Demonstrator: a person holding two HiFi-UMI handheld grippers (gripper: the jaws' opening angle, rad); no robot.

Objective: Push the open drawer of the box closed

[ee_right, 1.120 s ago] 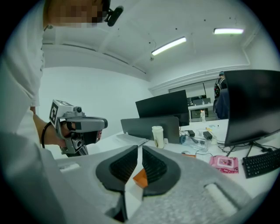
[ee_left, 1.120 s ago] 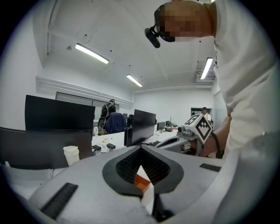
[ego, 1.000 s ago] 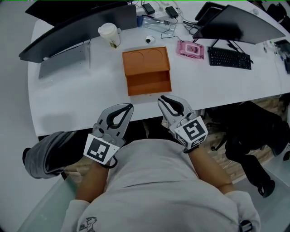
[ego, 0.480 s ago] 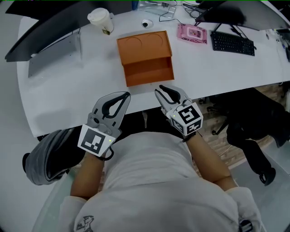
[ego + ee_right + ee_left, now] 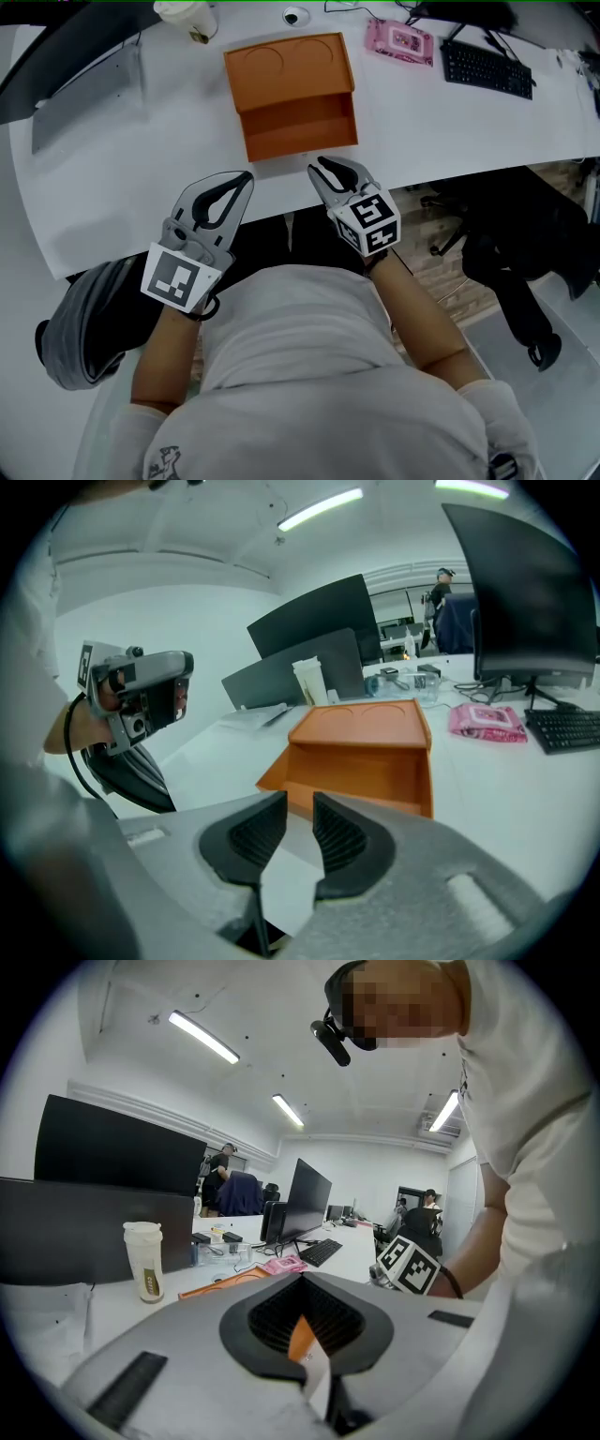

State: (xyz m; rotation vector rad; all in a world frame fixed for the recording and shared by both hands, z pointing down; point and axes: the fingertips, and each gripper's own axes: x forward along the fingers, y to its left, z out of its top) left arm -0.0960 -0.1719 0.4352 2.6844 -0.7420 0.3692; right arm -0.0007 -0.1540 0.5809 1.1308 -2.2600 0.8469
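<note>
An orange box [image 5: 286, 61] stands on the white table [image 5: 122, 187], its drawer [image 5: 302, 127] pulled out toward me. In the right gripper view the box [image 5: 361, 726] and the drawer [image 5: 361, 778] lie straight ahead. My right gripper [image 5: 316, 168] points at the drawer's front from just short of it. Its jaws [image 5: 300, 803] are opening, with a narrow gap and nothing between them. My left gripper [image 5: 245, 177] hovers over the table's near edge, left of the drawer, with its tips together and empty. In the left gripper view the left gripper [image 5: 302, 1281] shows only a sliver of orange through its loop.
A paper cup [image 5: 186, 13] and a grey laptop stand [image 5: 84, 94] are at the back left. A pink pack [image 5: 403, 39] and a keyboard [image 5: 487, 67] lie at the back right. A black chair [image 5: 534, 253] stands right of me, and a grey bundle [image 5: 80, 323] lies at the left.
The head view has tilted, so the table and box sit higher in the picture. Both grippers have edged forward, and the right one has come closer to the drawer's front.
</note>
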